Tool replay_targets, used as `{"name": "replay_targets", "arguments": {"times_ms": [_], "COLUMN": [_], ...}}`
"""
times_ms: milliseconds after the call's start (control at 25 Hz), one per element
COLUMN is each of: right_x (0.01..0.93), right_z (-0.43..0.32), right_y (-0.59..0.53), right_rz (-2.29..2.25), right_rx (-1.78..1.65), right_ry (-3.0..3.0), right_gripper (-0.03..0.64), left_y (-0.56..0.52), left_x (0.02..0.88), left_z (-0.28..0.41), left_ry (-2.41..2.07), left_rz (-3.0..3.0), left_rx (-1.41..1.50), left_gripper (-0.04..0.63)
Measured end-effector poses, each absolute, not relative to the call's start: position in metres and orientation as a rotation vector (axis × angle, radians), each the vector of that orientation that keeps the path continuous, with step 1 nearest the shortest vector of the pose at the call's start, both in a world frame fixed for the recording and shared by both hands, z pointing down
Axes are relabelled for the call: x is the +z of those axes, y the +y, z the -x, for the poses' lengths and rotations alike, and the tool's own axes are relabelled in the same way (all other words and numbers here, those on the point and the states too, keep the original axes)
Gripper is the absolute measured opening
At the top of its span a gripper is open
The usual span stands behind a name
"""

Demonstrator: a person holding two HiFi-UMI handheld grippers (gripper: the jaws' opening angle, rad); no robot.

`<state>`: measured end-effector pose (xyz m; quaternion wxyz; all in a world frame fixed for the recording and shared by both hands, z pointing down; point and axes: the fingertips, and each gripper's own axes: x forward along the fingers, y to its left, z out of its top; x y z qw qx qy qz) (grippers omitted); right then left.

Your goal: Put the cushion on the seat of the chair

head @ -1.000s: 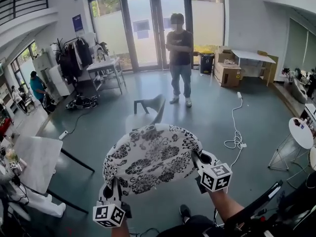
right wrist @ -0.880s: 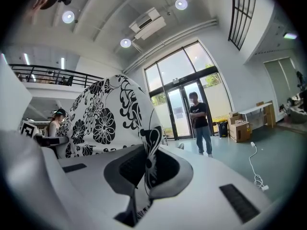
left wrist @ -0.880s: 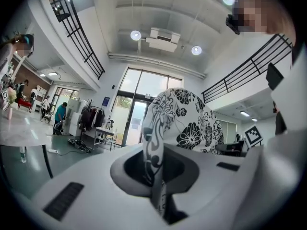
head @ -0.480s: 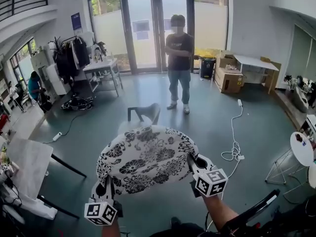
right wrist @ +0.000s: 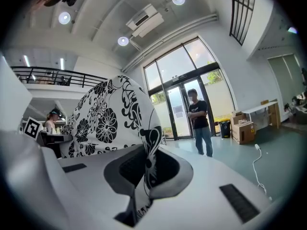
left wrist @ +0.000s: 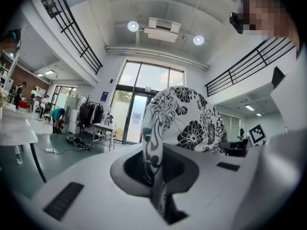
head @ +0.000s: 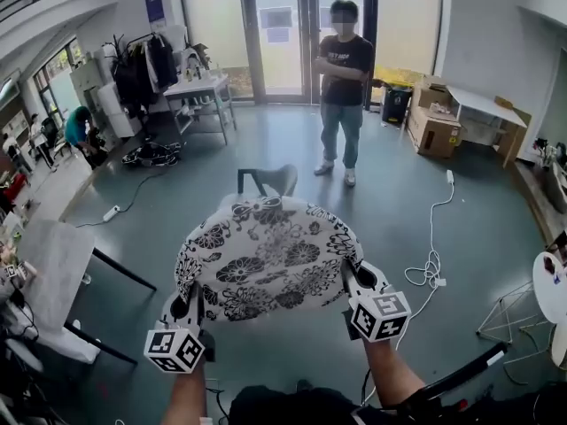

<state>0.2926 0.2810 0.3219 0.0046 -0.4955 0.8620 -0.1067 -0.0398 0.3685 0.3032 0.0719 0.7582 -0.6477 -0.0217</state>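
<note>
A round white cushion (head: 266,259) with black flower print hangs level in the air between both grippers. My left gripper (head: 186,310) is shut on its near left edge, and the fabric (left wrist: 156,162) is pinched between the jaws. My right gripper (head: 352,279) is shut on the near right edge, where the cushion (right wrist: 146,162) shows clamped in the jaws. Just beyond the cushion's far rim stands the grey chair (head: 270,181); its seat is hidden under the cushion.
A person (head: 343,87) stands past the chair by the glass doors. A white table (head: 53,277) is at the left, a white cable (head: 431,255) lies on the floor at the right, and cardboard boxes (head: 436,131) sit at the back right.
Both grippers and the cushion have moved forward across the floor toward the chair and the standing person. Both grips are unchanged.
</note>
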Motion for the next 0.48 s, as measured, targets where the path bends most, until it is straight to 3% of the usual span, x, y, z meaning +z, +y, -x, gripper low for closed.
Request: {"name": "replay_targets", "arguments": {"times_ms": [480], "right_x": [0.361], "right_z": [-0.286], "right_y": [0.248], "right_rz": [1.614], "right_rx": [-0.411], "right_ry": [2.665], "right_gripper": [0.021], "left_y": [0.325], "left_x": [0.341], "left_z": [0.050], "left_ry": [-1.892], "left_rz": [-2.280], "left_rx": [-0.064], "left_gripper": [0.020]}}
